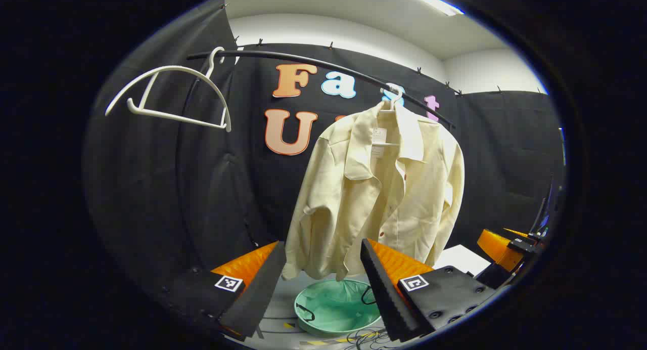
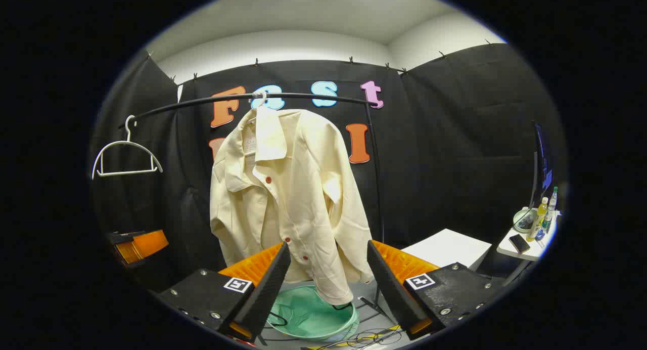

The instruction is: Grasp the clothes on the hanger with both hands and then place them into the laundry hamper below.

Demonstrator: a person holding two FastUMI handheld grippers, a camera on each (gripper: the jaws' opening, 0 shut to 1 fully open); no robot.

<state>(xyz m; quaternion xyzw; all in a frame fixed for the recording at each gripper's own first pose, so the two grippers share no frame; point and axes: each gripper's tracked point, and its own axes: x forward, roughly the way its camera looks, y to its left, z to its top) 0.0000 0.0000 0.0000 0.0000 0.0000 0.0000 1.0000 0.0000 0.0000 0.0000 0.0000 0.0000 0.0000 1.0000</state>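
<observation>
Nearest, the left claw [image 1: 323,281] and the right claw [image 2: 328,284] are both held released, nothing between the fingers. Just beyond and below, the laundry hamper [image 1: 336,309] is seen on the floor beneath the shirt [image 1: 384,198], which is hung on a hanger [image 1: 391,99] from the rail [image 1: 323,67]. For a clean grasp, the 2 claws should be brought to opposite sides of the shirt and closed on cloth, not on the hanger. Cables [image 2: 364,337] lie beside the hamper. An empty hanger [image 1: 172,94] is hung well apart; a table [image 2: 525,244] with bottles [image 2: 541,218] is set farthest right
</observation>
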